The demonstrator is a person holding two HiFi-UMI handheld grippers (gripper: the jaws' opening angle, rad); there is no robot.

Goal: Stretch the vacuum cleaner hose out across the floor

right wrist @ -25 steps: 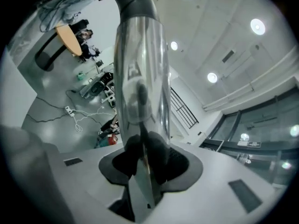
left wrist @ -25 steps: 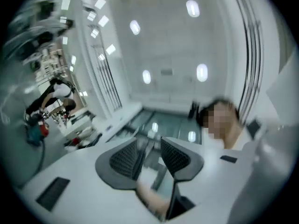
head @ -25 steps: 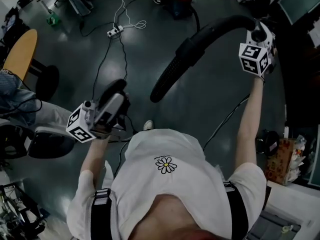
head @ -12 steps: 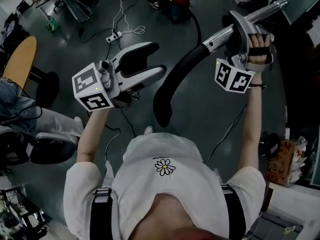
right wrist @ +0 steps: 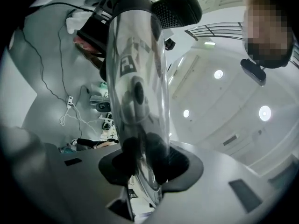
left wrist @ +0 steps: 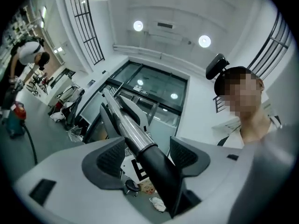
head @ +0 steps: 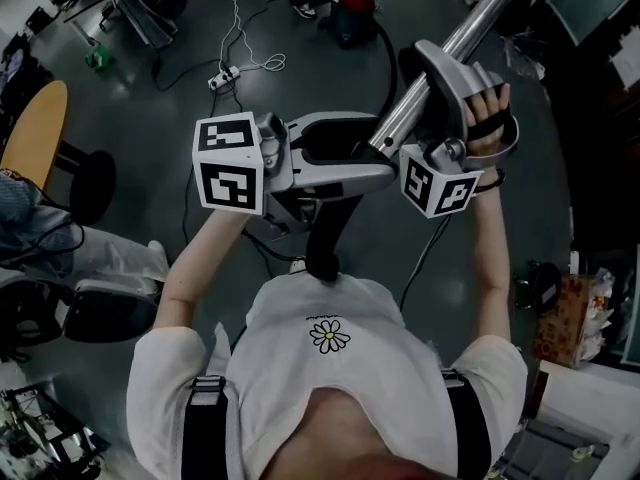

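Above the floor: tube (head: 455, 43) and black hose (head: 322, 233) are held up at the person's chest; this stretch is off the floor (head: 150, 98).
Long axis: the tube slants from the chest up and away to the right; the hose hangs from its near end toward the shirt (head: 330, 378).
Right tongs (right wrist: 145, 157): clamped on the tube, further up it.
Left tongs (left wrist: 149, 148): wide, jaws just been opening; the black cuff (left wrist: 161, 174) passes between them untouched.
Nearer hand: left, just beside the hose joint.
Next move, likely: left closes on the hose and draws it away from the vacuum cleaner (head: 352, 13).
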